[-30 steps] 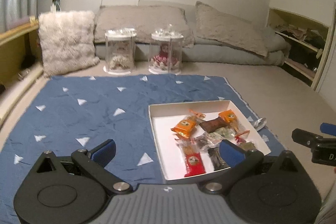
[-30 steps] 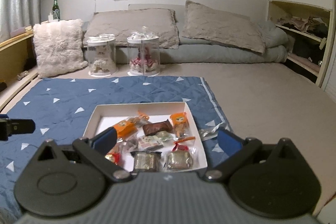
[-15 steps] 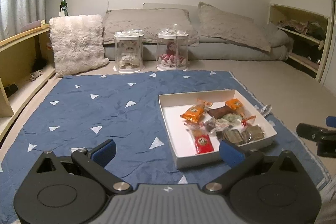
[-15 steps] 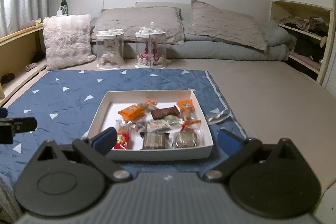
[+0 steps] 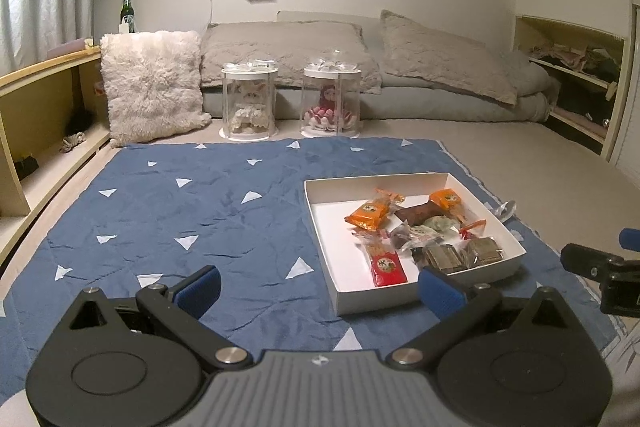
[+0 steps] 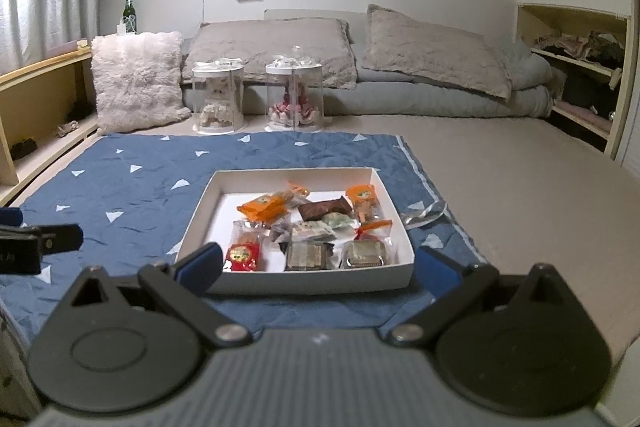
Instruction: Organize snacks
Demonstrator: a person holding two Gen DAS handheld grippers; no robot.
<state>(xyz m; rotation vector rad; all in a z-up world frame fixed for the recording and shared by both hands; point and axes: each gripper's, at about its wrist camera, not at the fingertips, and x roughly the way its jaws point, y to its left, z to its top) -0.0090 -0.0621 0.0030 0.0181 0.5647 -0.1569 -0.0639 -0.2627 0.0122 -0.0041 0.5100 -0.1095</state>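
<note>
The white box (image 6: 298, 281) sits on the blue quilt (image 5: 192, 211), toward the quilt's right edge, with wrapped snacks (image 6: 308, 227) lying loose across its floor: orange packets toward the far wall, a brown bar beside them, a red packet and two dark squares along the near wall. One silvery wrapper (image 6: 424, 215) lies outside the box, just beside its right wall on the quilt border.

Nothing is gripped, so the task appears either at an early stage or between picks. The right gripper (image 6: 318, 265) hangs just short of the box's near wall, tongs spread wide and empty. The left gripper (image 5: 320, 287) hovers left of the box's near-left corner, also wide and empty.

The next move likely calls for one gripper to come down over the box wall onto a single packet; the crowded near-right cluster risks catching two wrappers at once.

Left of the box the quilt offers broad open room. Beyond the box, two clear jars (image 5: 290, 101) stand well apart from it, near the cushions.
</note>
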